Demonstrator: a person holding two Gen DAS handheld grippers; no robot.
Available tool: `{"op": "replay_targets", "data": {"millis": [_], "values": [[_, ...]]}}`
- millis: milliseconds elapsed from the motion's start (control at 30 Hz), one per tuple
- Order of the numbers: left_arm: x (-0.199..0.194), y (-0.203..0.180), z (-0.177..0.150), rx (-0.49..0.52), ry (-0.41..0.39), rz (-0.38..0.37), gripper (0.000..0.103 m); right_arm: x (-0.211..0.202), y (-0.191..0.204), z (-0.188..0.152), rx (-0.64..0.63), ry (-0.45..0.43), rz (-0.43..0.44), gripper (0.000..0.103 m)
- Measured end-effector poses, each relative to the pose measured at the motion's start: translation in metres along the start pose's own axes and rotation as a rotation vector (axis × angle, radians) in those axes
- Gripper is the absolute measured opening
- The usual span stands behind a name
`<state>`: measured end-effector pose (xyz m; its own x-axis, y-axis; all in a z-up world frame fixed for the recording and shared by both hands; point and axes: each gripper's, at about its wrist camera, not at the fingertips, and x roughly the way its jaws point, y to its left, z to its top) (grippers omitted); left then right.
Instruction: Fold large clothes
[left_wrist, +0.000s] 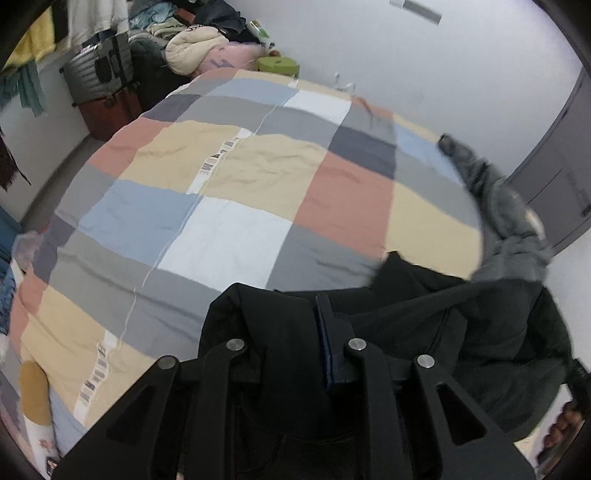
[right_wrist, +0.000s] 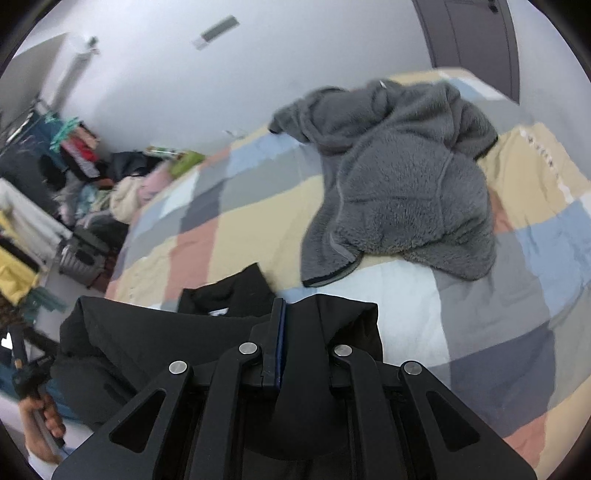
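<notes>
Black fabric is filling the foreground of both wrist views: a black jacket (right_wrist: 147, 339) is hanging between the two grippers above the near edge of the bed (left_wrist: 229, 177). The left gripper (left_wrist: 295, 314) is pinching one folded edge in its jaws, and the right gripper (right_wrist: 291, 314) is clamping another, jaws nearly together. A grey fleece jacket (right_wrist: 399, 184) is lying crumpled on the patchwork cover, apart from it.

Even, soft indoor light, no glare; fisheye bending with dark vignette at every clock position; motion blur throughout.
</notes>
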<state>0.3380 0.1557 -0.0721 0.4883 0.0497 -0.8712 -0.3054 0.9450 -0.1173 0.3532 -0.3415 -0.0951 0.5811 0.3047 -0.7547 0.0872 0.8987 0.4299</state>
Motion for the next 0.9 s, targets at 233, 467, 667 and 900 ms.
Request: {"op": "replay_targets", "data": {"millis": [233,467,667,900], "values": [[0.067,-0.020,0.011,0.034,0.047,0.066,0.023,0.072,-0.007,0.013,0.012,0.087,-0.077,0.005],[0.109,-0.036,0.025,0.070,0.069,0.116,0.023,0.123,-0.010,0.024,0.014,0.140,-0.093,0.005],[0.128,-0.033,0.024,0.058,0.103,0.110,0.023,0.136,-0.016,0.016,0.056,0.164,-0.058,0.004],[0.104,-0.018,0.012,0.029,0.095,0.003,0.028,0.104,-0.027,0.008,0.107,0.165,0.050,0.015]]}}
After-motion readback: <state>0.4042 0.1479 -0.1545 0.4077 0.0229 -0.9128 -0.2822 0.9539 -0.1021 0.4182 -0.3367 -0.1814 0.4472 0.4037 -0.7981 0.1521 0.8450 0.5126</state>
